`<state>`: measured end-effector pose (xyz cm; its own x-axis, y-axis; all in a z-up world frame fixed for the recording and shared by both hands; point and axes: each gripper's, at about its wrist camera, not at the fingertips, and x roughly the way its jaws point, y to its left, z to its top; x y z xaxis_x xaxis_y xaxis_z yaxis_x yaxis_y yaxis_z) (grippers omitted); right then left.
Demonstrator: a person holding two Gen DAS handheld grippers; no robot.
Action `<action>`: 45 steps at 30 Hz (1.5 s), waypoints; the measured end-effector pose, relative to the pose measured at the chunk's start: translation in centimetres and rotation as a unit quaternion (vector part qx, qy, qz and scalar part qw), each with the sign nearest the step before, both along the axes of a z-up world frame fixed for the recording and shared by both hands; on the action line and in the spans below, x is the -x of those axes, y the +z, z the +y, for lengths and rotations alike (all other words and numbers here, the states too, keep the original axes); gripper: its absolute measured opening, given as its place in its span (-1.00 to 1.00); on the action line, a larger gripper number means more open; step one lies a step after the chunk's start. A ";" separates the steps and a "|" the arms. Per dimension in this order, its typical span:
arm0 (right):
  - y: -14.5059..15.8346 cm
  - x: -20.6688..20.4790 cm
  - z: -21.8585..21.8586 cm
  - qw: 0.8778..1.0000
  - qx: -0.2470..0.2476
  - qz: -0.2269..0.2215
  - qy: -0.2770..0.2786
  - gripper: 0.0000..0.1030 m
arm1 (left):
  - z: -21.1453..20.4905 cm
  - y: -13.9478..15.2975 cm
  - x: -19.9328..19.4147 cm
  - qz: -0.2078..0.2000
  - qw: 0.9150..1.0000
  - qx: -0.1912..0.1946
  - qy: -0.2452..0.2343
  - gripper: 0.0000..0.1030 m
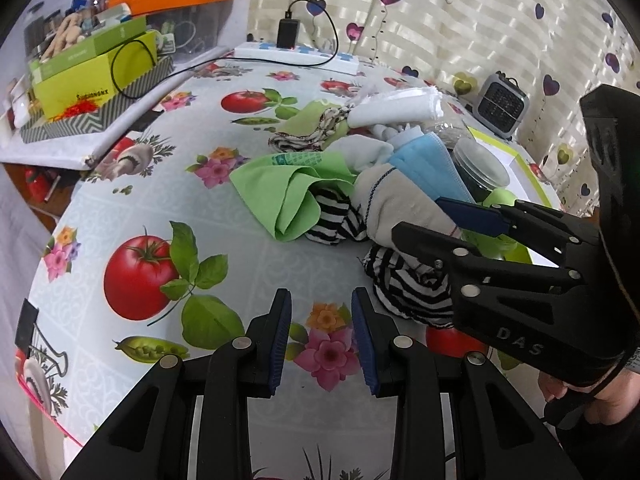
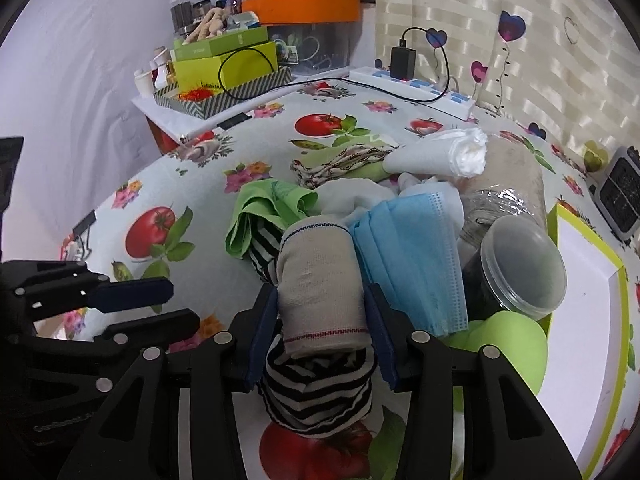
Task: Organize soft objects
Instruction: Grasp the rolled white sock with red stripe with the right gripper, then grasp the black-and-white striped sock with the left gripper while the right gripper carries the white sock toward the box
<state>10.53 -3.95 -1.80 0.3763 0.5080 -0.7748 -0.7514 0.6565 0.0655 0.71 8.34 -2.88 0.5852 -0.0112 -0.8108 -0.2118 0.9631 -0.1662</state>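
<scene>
- The beige rolled cloth (image 2: 320, 280) lies at the near edge of the pile of soft things on the tablecloth (image 2: 180, 184), resting on a striped black-and-white garment (image 2: 316, 392), with the blue face masks (image 2: 412, 256) just beside it on the right.
- The right gripper (image 2: 322, 334) has a pad on each side of the roll, touching or nearly touching it; I judge it is taking hold, though whether it already squeezes firmly I cannot tell.
- To do this well, grip the roll across its middle so it does not unwind, and lift it straight up so the striped garment underneath and the masks are not dragged along.
- The left gripper (image 1: 322, 340) hovers over bare tablecloth, jaws moderately apart and holding nothing; it could pin the striped garment if that clings.
- The green cloth (image 2: 272, 208) and white rolled cloth (image 2: 448, 156) lie further back in the pile.
- Hidden: the underside of the roll, the lower part of the clear-lidded jar (image 2: 520, 264), and the inside of the green-edged white box (image 2: 584, 304), probably the destination, is cut off at the frame edge.
</scene>
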 end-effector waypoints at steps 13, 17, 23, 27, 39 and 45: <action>3.8 1.9 -5.8 0.995 -0.087 -0.005 -0.047 -0.14 | -2.2 0.5 0.0 -0.010 0.999 0.024 -0.031 -0.42; 4.3 2.6 -8.8 0.992 -0.099 -0.005 -0.077 -0.14 | -3.5 0.2 -0.8 -0.007 0.997 0.050 -0.053 -0.42; 4.4 2.8 -11.7 0.989 -0.103 -0.004 -0.107 -0.14 | -4.7 -0.6 -2.2 -0.002 0.995 0.069 -0.066 -0.42; 4.5 2.9 -12.9 0.988 -0.105 -0.008 -0.116 -0.14 | -5.6 -1.6 -3.3 0.014 0.995 0.062 -0.070 -0.42; 4.2 3.3 -16.0 0.983 -0.110 -0.009 -0.144 -0.14 | -7.6 -2.3 -4.1 0.011 0.997 -0.028 -0.070 -0.69; 4.1 3.7 -17.3 0.981 -0.115 -0.008 -0.156 -0.14 | -6.9 -1.9 -3.5 0.005 0.998 -0.008 -0.062 -0.82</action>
<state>6.87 -21.28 2.32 0.5526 0.5270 -0.6456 -0.5189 0.8238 0.2283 4.18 1.39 -4.76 0.5724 -0.0703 -0.8169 -0.0924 0.9844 -0.1496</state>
